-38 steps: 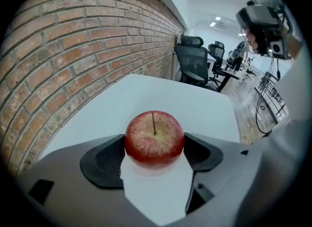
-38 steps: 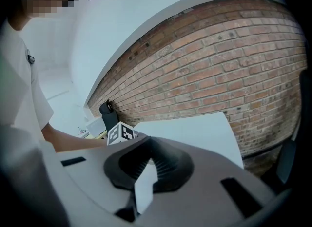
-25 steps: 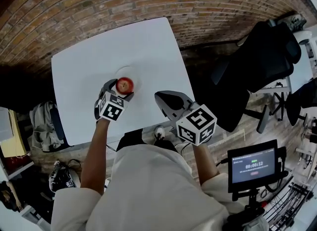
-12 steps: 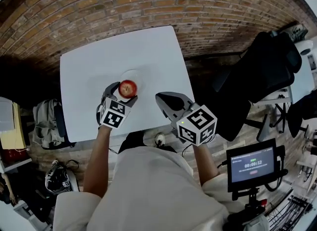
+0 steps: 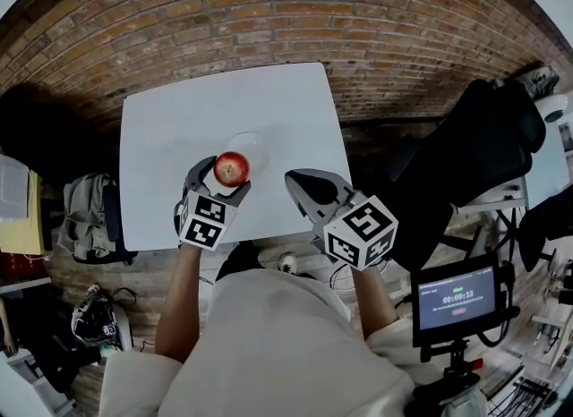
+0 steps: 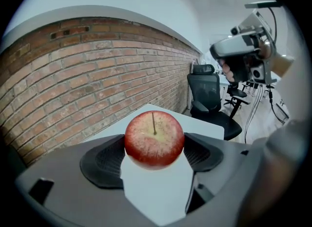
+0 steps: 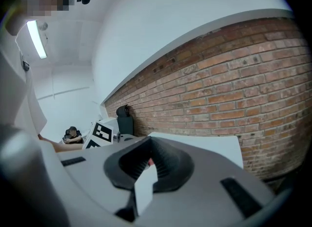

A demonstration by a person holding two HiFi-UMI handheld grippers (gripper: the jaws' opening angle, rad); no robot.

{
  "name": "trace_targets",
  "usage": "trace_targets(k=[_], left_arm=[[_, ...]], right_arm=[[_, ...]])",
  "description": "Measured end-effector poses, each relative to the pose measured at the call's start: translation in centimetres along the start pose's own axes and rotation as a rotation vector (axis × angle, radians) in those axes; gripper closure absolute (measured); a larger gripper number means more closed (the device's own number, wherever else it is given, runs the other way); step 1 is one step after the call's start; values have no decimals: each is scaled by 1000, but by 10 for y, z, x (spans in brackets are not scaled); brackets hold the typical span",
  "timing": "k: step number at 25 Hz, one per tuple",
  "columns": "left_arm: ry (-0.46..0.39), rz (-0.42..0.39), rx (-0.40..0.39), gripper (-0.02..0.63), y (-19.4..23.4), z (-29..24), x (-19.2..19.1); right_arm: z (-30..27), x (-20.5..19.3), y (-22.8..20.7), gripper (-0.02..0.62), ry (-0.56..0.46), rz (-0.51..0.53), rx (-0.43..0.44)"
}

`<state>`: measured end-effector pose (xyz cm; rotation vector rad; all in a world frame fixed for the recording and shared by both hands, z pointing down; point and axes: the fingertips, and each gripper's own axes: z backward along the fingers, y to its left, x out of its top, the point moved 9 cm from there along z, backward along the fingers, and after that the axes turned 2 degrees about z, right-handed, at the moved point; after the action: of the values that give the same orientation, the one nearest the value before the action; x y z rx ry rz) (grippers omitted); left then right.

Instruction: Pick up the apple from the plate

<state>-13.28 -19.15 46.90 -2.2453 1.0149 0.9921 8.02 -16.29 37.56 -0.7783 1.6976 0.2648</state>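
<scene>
While left gripper [image 5: 226, 176] fingers clamp red apple [image 5: 232, 167] from both sides, stem showing in left gripper view, apple lies over near rim of pale plate [image 5: 254, 146] on white surface [image 5: 170, 129]; contact with plate unclear. Right gripper [image 5: 307, 186] near surface's near edge, well apart from apple, fingers closed on nothing. Brick wall [image 6: 73, 75] behind; black office chair [image 5: 483, 133] at right

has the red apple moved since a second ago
Yes. Held in the left gripper, the red apple now overlaps only the near rim of the pale round plate, shifted toward the white table's near edge.
</scene>
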Motion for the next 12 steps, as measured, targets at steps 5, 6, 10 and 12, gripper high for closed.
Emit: trace_targets(k=[5,6,10,12], left_arm=[[-27,10,26,235,1,17,-3],[-34,15,32,235,2,20,-4],[-67,29,46,235,2,35,-6],[-79,30,52,235,2,43,-5]], right_arm=[[-6,10,7,594,-17,31,15],[-7,11,9,594,-20,37,20],[-9,19,17,594,-33,59,33],[-9,24,20,594,-40,69,35]])
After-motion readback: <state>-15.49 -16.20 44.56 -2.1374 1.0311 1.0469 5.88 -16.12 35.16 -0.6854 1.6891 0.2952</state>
